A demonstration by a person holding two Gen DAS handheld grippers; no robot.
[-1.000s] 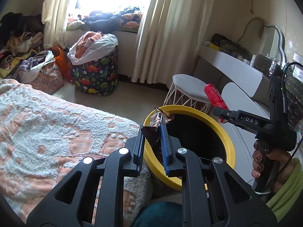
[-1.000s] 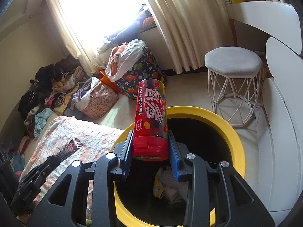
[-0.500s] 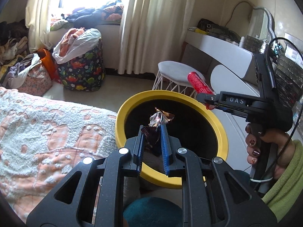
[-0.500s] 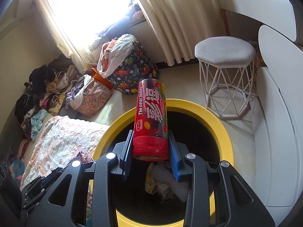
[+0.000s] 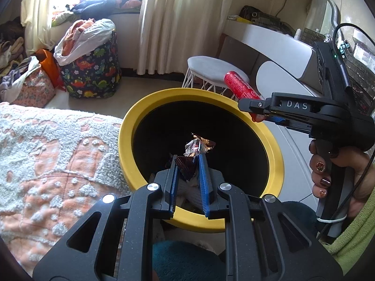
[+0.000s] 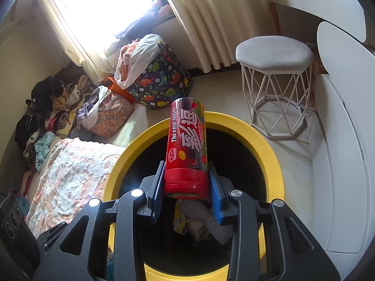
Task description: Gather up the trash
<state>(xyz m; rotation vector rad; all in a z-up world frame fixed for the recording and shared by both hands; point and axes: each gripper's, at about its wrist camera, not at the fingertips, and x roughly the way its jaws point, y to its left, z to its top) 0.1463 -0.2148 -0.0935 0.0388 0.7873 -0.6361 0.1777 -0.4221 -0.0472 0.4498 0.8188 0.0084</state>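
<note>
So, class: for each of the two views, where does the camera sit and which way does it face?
Left wrist: on the left gripper, facing down into the yellow bin, wrapper held; right gripper and a hand show.
Right wrist: on the right gripper, facing down into the bin, holding the red tube.
Shared: bin, stool.

Bin mouth [image 5: 274, 154] seemingly unobstructed

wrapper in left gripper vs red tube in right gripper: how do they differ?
Shape: the wrapper is crumpled, dark foil; the red tube is a rigid printed cylinder with a red cap.
Size: the wrapper is small, so the left gripper is nearly closed on it; the red tube holds the right gripper wider.
Shared: both are clamped and held over the yellow bin.
</note>
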